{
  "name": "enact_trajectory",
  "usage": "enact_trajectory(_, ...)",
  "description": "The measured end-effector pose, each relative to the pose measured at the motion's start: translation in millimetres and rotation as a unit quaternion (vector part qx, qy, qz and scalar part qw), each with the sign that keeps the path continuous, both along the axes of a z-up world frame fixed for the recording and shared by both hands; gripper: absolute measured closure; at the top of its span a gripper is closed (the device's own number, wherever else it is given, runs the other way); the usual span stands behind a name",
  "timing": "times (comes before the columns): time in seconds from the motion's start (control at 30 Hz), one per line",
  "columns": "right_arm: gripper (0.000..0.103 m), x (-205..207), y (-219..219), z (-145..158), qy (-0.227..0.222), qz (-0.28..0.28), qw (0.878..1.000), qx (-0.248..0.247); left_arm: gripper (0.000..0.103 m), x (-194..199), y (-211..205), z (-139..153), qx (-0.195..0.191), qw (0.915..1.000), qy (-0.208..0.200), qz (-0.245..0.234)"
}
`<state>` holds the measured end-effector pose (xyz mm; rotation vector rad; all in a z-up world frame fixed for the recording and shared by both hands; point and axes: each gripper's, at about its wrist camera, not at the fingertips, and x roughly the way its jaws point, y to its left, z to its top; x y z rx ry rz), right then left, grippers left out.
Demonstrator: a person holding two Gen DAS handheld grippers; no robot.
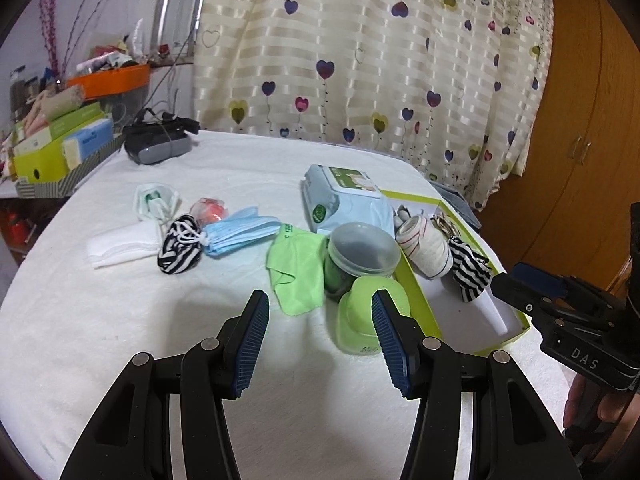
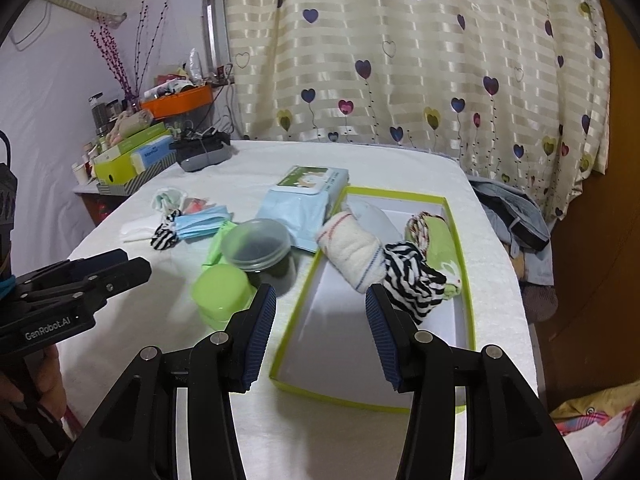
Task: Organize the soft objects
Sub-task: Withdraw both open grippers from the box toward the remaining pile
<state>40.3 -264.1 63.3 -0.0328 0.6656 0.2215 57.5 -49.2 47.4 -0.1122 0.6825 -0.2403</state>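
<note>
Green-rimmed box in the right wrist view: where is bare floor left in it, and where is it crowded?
The near half of the green-rimmed cardboard box is bare white floor, bordered by its front rim and the black-and-white striped sock. The far half is crowded: the white rolled sock with thin stripes, the striped sock and the green rolled cloth lie close together there.
</note>
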Motion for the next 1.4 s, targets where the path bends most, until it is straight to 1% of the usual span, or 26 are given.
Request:
enact_trajectory(0.3,0.055,-4.1,16.1,4.6,-0.004,0.016,1.0,-0.004,0.051,-3.3,11.5,0.1,-0.001,1.0,0.0,0.006)
enact_trajectory(0.63,0.055,-0.7,24.6,4.7,-0.004,0.025,1.0,-0.001,0.051,0.9,17.6,-2.4,-0.002,0.9999,0.005,0.011)
enact_trajectory(1.13,0.055,10.4,37.2,4.2,-0.003,0.046,0.999,0.013,0.051,18.1,24.3,-14.5,-0.002,0.9995,0.025,0.02)
enact_trajectory(1.3,0.055,16.8,41.4,1.7,0.0,0.054,0.998,0.012,0.05,29.8,25.7,-20.0,-0.01,0.9993,0.034,0.013)
enact_trajectory(1.4,0.055,22.0,43.1,1.3,0.001,0.058,0.998,0.012,0.051,41.2,26.0,-23.9,-0.008,0.9992,0.038,0.013)
